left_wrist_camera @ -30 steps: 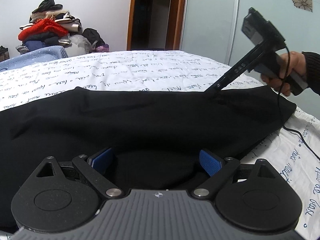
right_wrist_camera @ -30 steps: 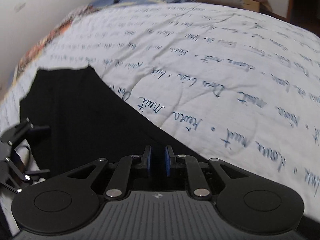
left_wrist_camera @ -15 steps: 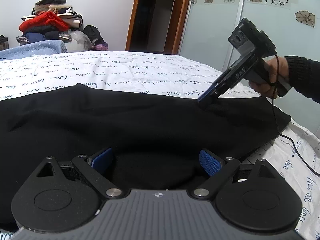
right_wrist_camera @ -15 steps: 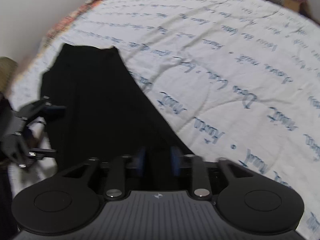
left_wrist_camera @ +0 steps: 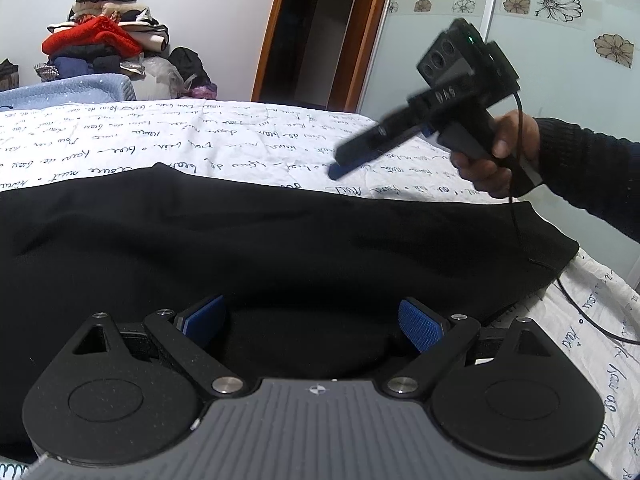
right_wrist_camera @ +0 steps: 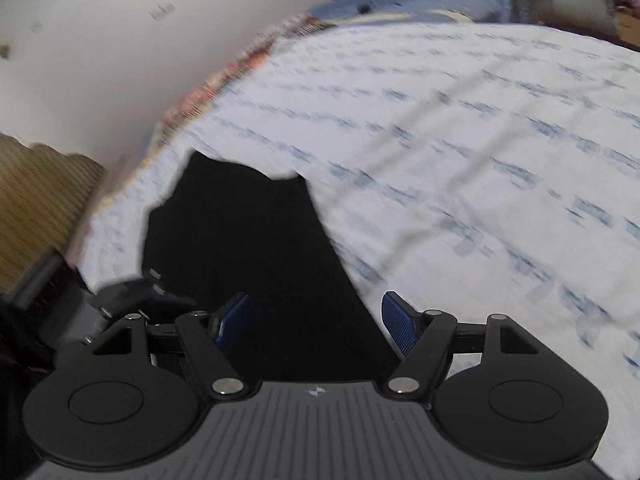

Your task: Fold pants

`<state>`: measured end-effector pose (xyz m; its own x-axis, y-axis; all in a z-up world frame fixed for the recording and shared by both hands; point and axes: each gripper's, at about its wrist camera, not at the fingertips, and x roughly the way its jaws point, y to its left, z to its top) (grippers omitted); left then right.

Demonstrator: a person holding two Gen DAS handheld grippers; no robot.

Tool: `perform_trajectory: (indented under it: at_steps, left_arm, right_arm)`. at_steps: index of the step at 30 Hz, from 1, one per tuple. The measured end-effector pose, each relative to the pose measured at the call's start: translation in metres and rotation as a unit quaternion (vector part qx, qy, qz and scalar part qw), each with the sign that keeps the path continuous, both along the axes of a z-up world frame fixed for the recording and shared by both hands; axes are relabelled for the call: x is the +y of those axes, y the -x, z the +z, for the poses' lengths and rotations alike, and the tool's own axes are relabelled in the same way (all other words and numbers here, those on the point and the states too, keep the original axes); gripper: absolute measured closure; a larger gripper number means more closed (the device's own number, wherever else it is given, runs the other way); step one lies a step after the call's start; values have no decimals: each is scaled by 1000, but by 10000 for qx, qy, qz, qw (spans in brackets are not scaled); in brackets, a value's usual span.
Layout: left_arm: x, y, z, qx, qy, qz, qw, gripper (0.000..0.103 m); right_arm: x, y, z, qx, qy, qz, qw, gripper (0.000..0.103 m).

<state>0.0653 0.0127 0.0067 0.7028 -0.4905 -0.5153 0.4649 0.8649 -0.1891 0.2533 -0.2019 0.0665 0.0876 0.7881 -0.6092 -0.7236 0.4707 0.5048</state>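
The black pants (left_wrist_camera: pixel 280 240) lie spread flat across the white bedspread, folded lengthwise. My left gripper (left_wrist_camera: pixel 312 320) is open, its blue pads just above the near edge of the pants, holding nothing. My right gripper (right_wrist_camera: pixel 316 320) is open and lifted clear of the cloth; in the left wrist view it (left_wrist_camera: pixel 360 160) hovers above the far edge of the pants, held by a hand. In the blurred right wrist view the pants (right_wrist_camera: pixel 248 240) stretch away to their far end, and the left gripper (right_wrist_camera: pixel 120 296) shows at the lower left.
The bed (left_wrist_camera: pixel 200 132) has a white cover with blue script. A pile of clothes (left_wrist_camera: pixel 100 48) stands behind it at the back left. A doorway (left_wrist_camera: pixel 316 28) and a flowered wardrobe door (left_wrist_camera: pixel 540 20) are at the back right. A cable (left_wrist_camera: pixel 580 312) trails over the bed's right edge.
The right gripper let go of the pants' far edge, opened wide and rose up and away from the cloth. The left gripper stayed open in place.
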Motion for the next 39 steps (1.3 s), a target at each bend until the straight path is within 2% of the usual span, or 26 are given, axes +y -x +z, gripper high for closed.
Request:
perform_trajectory:
  at_steps: [2, 8, 12, 14, 16, 18, 20, 21, 22, 25, 27, 29, 31, 33, 37, 39]
  left_arm:
    - [1, 0, 0, 3, 25, -1, 10000, 8]
    - [4, -1, 0, 15, 78, 0, 10000, 8]
    - [8, -1, 0, 48, 197, 5, 9998, 8]
    - [9, -2, 0, 61, 247, 10, 9997, 8]
    - [9, -1, -1, 63, 281, 14, 9996, 8]
    - [9, 0, -1, 66, 307, 19, 9995, 8]
    - [11, 0, -1, 68, 327, 20, 9994, 8]
    - [12, 0, -1, 71, 334, 20, 9994, 8]
    - [12, 0, -1, 75, 339, 21, 9994, 8]
    - [12, 2, 0, 80, 366, 34, 9993, 8]
    - [13, 1, -1, 90, 393, 51, 9992, 8]
    - [15, 0, -2, 103, 422, 71, 9990, 7]
    - [15, -1, -1, 113, 439, 91, 9989, 7]
    - [16, 0, -1, 118, 445, 96, 9989, 7]
    - [16, 0, 0, 122, 460, 108, 9988, 7]
    - [16, 1, 0, 125, 467, 111, 9988, 7]
  right_arm:
    - [15, -2, 0, 8, -106, 198, 9997, 31]
    - [60, -13, -22, 162, 424, 633, 9970, 29]
    - [64, -25, -25, 641, -23, 621, 9960, 31]
    - [65, -28, -25, 803, -215, 587, 9948, 41]
    - [72, -30, -26, 889, -172, 585, 9942, 67]
    - [82, -30, -31, 929, -50, 556, 9941, 80]
    - [95, -31, -37, 992, 26, 603, 9932, 81]
    - [100, -31, -40, 1050, 34, 594, 9927, 83]
    - [106, -33, -43, 1101, 24, 593, 9921, 91]
    - [113, -39, -43, 1216, -177, 625, 9905, 96]
    - [110, -49, -32, 1384, -683, 546, 9865, 96]
    - [106, -59, -19, 1629, -1362, 525, 9758, 96]
    - [108, -65, -13, 1728, -1615, 548, 9701, 96]
    - [112, -70, -17, 1800, -1538, 431, 9706, 96]
    - [126, -71, -34, 1861, -867, 368, 9780, 96]
    - [133, -70, -36, 1539, -471, 209, 9867, 96]
